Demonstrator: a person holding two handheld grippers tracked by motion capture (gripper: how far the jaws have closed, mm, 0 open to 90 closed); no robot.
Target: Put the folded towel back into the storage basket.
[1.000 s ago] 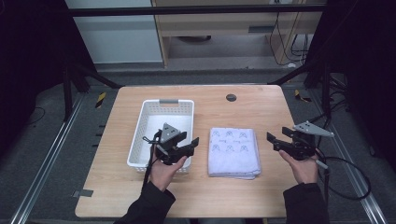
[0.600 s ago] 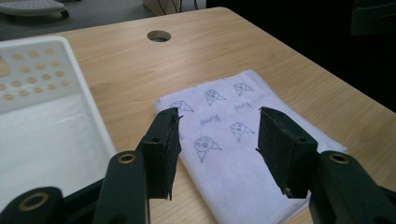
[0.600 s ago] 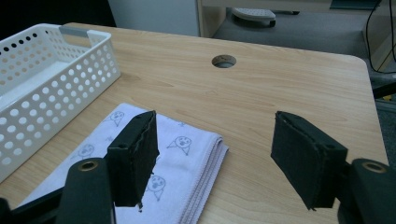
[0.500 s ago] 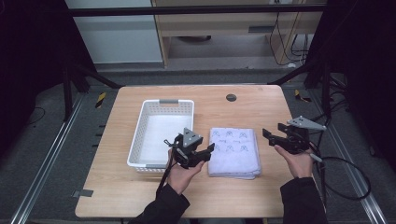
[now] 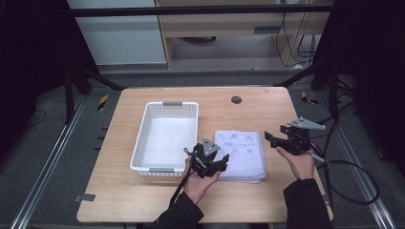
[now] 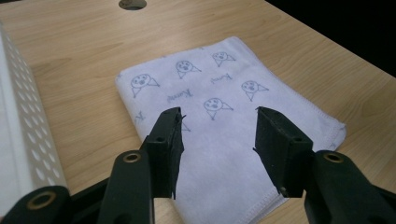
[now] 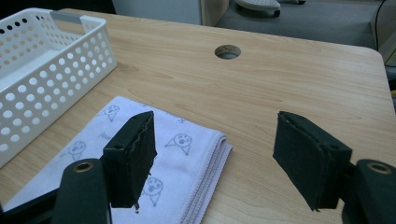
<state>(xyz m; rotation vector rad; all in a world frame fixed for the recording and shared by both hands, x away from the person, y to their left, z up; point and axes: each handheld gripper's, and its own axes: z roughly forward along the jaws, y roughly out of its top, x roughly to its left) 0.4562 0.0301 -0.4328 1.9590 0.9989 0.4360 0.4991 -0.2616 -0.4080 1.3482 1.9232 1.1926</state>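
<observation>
Nothing looks done yet: the cloth [image 5: 241, 153] lies folded flat near the table's [image 5: 119, 200] front edge, just beside the empty basket [image 5: 167, 136], so my guess is it is to go in there. It is pale lilac, printed with small faces, its layered edges neat. The left gripper [image 5: 208, 159] hangs wide over its near-left corner, the right gripper [image 5: 277, 140] wide at its right edge, neither gripping.

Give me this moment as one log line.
left gripper: open, over towel near edge | right gripper: open, at towel right edge | basket: empty | nothing held
</observation>
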